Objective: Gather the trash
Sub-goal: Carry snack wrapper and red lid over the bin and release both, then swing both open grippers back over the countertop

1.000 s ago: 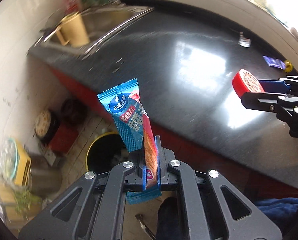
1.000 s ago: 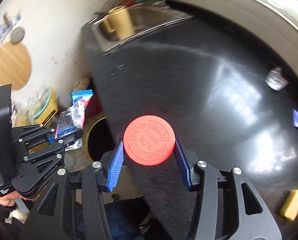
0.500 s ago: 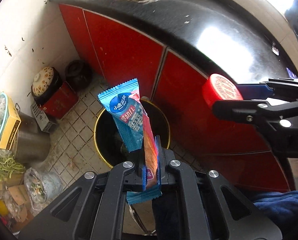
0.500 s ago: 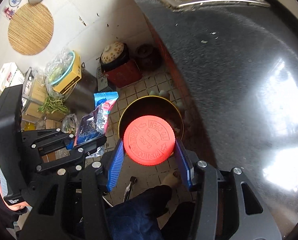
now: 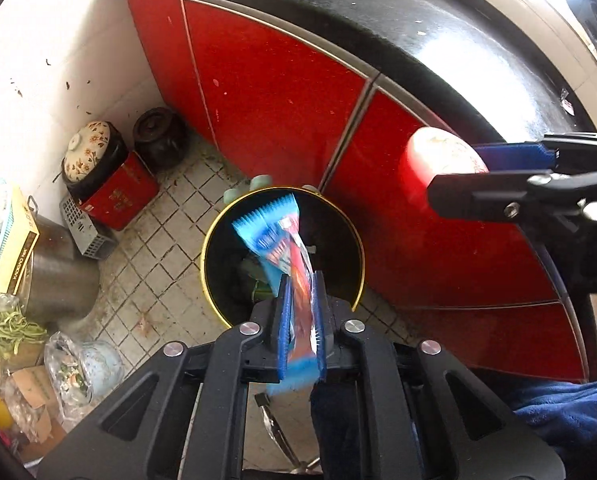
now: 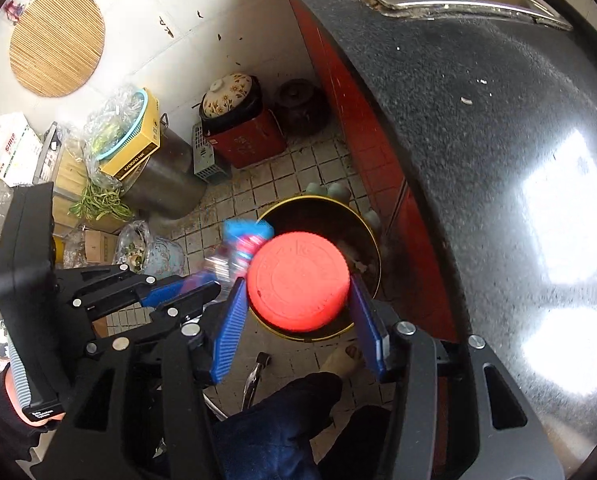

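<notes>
Left gripper (image 5: 301, 312): jaws just easing apart, blue wrapper (image 5: 282, 240) loose between them, right above the bin (image 5: 218, 304). Right gripper (image 6: 298, 320): jaws just widening, red lid (image 6: 296, 280) released between them, also above the bin.

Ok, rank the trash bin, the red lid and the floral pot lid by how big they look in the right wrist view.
1. trash bin
2. red lid, enlarged by nearness to the camera, nearly matching the bin
3. floral pot lid
</notes>
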A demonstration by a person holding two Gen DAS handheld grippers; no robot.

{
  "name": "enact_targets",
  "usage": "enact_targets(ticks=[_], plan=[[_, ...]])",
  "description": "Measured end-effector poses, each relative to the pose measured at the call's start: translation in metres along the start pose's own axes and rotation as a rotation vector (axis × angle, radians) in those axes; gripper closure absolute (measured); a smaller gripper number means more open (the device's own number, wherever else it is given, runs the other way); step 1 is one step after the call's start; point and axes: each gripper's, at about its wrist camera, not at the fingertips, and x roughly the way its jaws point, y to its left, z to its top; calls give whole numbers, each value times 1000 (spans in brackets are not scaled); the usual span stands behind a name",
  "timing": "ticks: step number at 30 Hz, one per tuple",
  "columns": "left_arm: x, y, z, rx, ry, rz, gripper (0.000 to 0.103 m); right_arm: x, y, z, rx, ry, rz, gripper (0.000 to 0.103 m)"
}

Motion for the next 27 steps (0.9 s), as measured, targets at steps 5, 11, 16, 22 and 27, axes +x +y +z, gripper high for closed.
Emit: enact_targets(ticks=[5,11,16,22,27], plan=[[-10,3,-1,-6,-52,11,35,-6,-3,5,12,-14,9,37],[-19,-3,4,-2,-70,49,19,-24,-12,1,35,-52,13,28],[-40,-38,17,77,-125,75,11,-74,-45,-20,101,-142,-34,22],[-62,-118,48,222,-204,-6,10,-162,-116,-77,232,-286,-216,20],[-74,-225,76,402,-255,-117,10,-229,-183,-146,402,-376,-380,20]])
